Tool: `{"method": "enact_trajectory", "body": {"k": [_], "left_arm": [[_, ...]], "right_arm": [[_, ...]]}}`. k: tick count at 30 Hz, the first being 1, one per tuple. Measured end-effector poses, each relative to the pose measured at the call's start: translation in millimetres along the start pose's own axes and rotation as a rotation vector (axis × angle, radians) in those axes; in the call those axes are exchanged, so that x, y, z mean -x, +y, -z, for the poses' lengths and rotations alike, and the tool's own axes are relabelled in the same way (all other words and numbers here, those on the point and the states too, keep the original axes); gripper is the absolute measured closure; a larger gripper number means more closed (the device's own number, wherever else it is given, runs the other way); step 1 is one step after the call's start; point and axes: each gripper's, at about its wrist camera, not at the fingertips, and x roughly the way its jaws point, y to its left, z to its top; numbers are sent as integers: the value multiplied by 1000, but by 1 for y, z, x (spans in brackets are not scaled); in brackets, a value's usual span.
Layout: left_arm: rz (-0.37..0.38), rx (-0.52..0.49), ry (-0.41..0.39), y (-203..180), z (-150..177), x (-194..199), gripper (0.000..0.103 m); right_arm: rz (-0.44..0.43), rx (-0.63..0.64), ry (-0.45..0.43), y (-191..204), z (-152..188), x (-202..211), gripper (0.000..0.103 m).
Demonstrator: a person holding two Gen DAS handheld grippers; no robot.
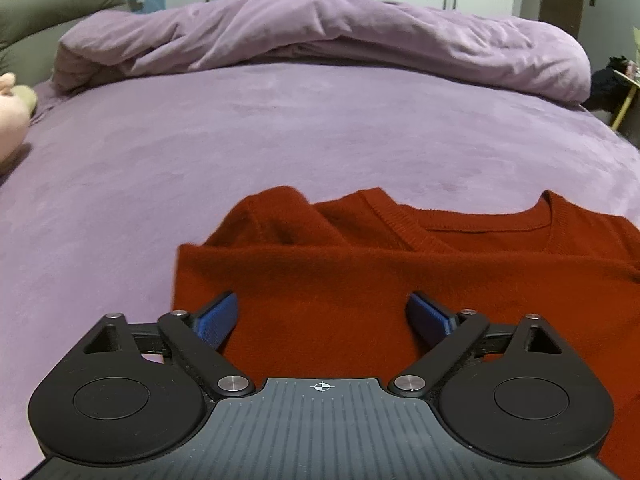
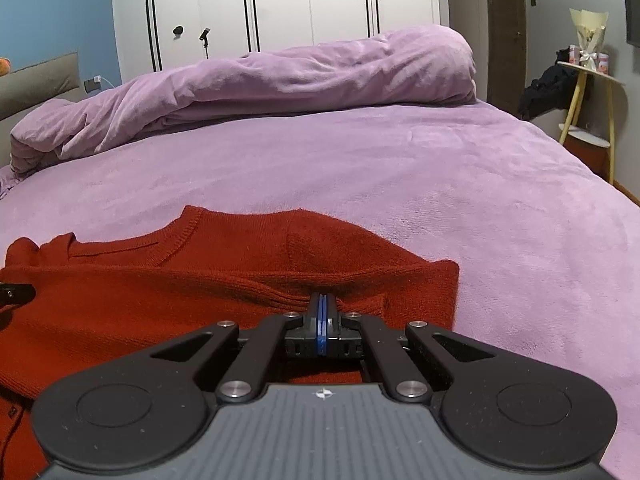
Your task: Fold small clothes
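In the left wrist view, a red sweater [image 1: 360, 272] lies on a bed [image 1: 280, 140] covered in purple plush fabric, its ribbed neckline toward the far side and a fold of cloth laid across its near part. The left gripper [image 1: 322, 316] hangs just over the sweater's near left part with its blue-padded fingers [image 1: 218, 318] spread wide; red cloth shows in the gap between them, but the pads press on nothing. Beyond, a bunched purple duvet [image 1: 320, 36] runs across the far side of the bed, and a pale plush toy [image 1: 10, 116] sits at the left edge. In the right wrist view, the same red sweater [image 2: 180, 280] lies on the bed [image 2: 440, 184], reaching to the left edge of the picture. The right gripper [image 2: 323, 306] has its blue pads pressed together, pinching a ridge of the sweater's knit at its right-hand part, where the cloth puckers around the tips. A white wardrobe [image 2: 280, 4] stands behind the duvet [image 2: 280, 80], and a small round side table [image 2: 592, 76] stands at the right.
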Motion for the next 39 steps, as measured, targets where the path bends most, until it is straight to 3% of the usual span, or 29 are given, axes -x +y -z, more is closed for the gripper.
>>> {"method": "enact_trajectory", "body": {"k": [2, 5, 7, 9, 11, 13, 15, 20, 23, 26, 30, 33, 36, 39], "left_arm": [[23, 12, -7, 4, 8, 20, 11], [80, 7, -20, 6, 28, 46, 11], [93, -32, -12, 1, 40, 50, 11], [75, -86, -20, -4, 47, 47, 9], [65, -107, -33, -5, 48, 42, 6], [67, -95, -28, -2, 48, 37, 5], [77, -89, -33, 0, 49, 37, 5], [53, -69, -5, 14, 48, 58, 8], [43, -51, 13, 31, 59, 90, 10], [63, -61, 79, 50, 92, 128, 10], [63, -36, 152, 78, 145, 179, 10], [74, 24, 214, 92, 178, 205, 11], [106, 58, 265, 100, 198, 218, 17], [173, 124, 287, 108, 207, 222, 22]], "right_arm": [[4, -8, 16, 9, -5, 13, 97], [-140, -23, -25, 22, 3, 48, 89], [-178, 42, -22, 34, 15, 60, 87], [-147, 118, 39, 41, 29, 56, 88], [-102, 150, 11, 35, 38, 55, 89], [-59, 124, 14, 26, 35, 52, 90], [-31, 128, 13, 21, 35, 49, 101], [-26, 158, 60, 25, 30, 51, 100], [-40, 92, 123, 15, 29, 77, 88], [-86, -28, 160, -9, 49, 128, 55], [-54, -125, 217, -37, 101, 207, 51], [-93, -206, 242, -51, 135, 257, 51], [-89, -198, 286, -49, 147, 281, 51], [-100, -175, 313, -49, 150, 279, 51]]}}
